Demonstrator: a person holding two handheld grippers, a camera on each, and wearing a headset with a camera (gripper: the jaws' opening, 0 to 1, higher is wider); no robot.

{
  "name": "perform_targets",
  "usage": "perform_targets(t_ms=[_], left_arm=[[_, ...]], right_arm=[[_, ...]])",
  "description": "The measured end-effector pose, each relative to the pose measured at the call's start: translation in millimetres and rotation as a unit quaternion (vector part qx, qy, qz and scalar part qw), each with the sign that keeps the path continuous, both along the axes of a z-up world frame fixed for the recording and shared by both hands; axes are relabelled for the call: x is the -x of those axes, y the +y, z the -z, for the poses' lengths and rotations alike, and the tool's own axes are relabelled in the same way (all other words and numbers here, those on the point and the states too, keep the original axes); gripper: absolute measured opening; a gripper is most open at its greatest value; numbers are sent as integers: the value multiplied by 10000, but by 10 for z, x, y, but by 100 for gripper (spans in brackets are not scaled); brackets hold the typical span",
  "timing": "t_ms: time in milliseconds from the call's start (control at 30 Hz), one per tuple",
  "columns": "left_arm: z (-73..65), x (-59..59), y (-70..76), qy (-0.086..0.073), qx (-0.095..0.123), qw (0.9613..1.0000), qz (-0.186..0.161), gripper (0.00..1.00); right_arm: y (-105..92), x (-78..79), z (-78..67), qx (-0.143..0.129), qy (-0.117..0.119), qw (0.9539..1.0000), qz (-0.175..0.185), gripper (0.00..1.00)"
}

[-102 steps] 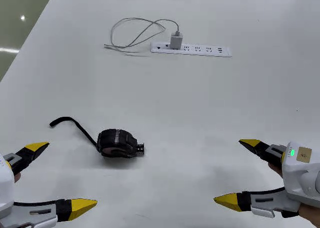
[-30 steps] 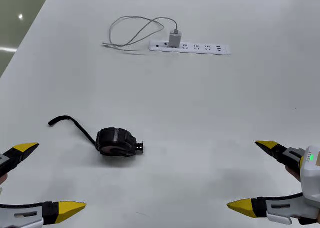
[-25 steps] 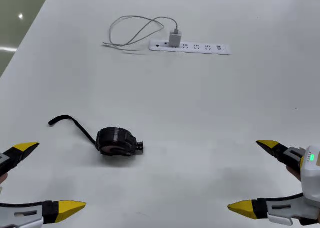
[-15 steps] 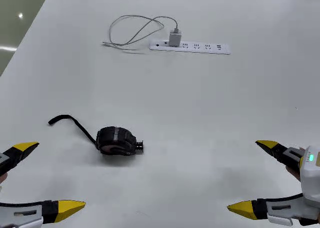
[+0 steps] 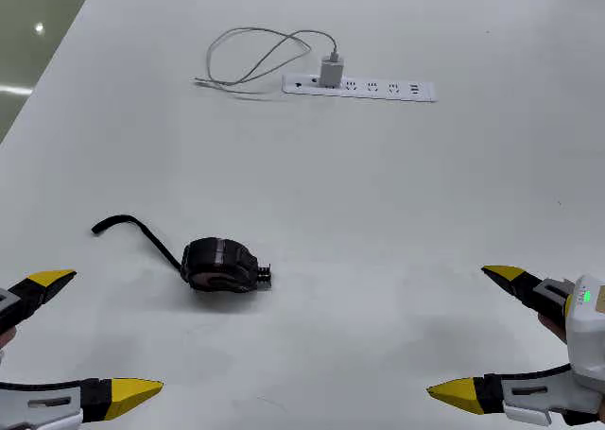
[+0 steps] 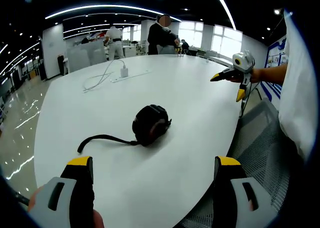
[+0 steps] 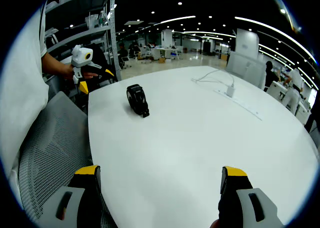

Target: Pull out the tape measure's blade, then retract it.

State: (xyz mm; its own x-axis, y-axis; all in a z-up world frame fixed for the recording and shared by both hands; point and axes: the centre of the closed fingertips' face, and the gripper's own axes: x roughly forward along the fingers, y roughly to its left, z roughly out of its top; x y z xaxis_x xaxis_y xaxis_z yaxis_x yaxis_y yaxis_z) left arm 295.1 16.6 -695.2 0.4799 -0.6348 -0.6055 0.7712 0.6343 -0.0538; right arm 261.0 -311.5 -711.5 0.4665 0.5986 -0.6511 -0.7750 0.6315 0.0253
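Note:
A black tape measure [image 5: 220, 266] lies on the white table [image 5: 378, 203], its black wrist strap [image 5: 132, 232] trailing to the left; no blade is drawn out. In the left gripper view the tape measure [image 6: 150, 124] sits ahead of the jaws, and in the right gripper view the tape measure [image 7: 137, 99] lies far off to the left. My left gripper [image 5: 90, 334] stands open at the near left edge, apart from the case. At the near right my right gripper [image 5: 482, 334] is open too, holding nothing.
A white power strip [image 5: 364, 88] with a plugged charger [image 5: 331, 73] and a looped white cable [image 5: 255, 57] lies at the far side. A grey mesh chair [image 7: 45, 153] stands by the table edge. People stand at the far end of the room [image 6: 160, 35].
Both grippers have drawn back toward the near edge over the last few seconds. The tape measure has not moved.

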Motion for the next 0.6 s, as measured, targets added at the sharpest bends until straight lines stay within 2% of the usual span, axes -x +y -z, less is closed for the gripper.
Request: perform_targets(t_ms=[67,100,167,300,433,467,500,600], left_arm=[[15,-2,4,-6,-32,10000,-12,98],[20,20,-7,75,17,10000,7,95],[26,18,0,85,6,10000,-14,94],[13,-22,8,75,77,9999,-82,97],[13,-29,12,14,15,10000,-62,98],[15,-7,-8,94,82,9999,-36,97],[13,-25,5,40,51,10000,-68,99],[18,-14,5,57,49,10000,-54,98]], right_arm=[[-1,3,8,-6,8,10000,5,99],[-2,3,10,-4,8,10000,5,99],[-1,7,9,-4,6,10000,7,99],[0,10,9,2,8,10000,4,99],[-4,7,8,1,0,10000,8,99],[-4,8,9,-4,3,10000,9,99],[-3,8,9,-11,6,10000,11,99],[0,7,13,-9,5,10000,7,99]])
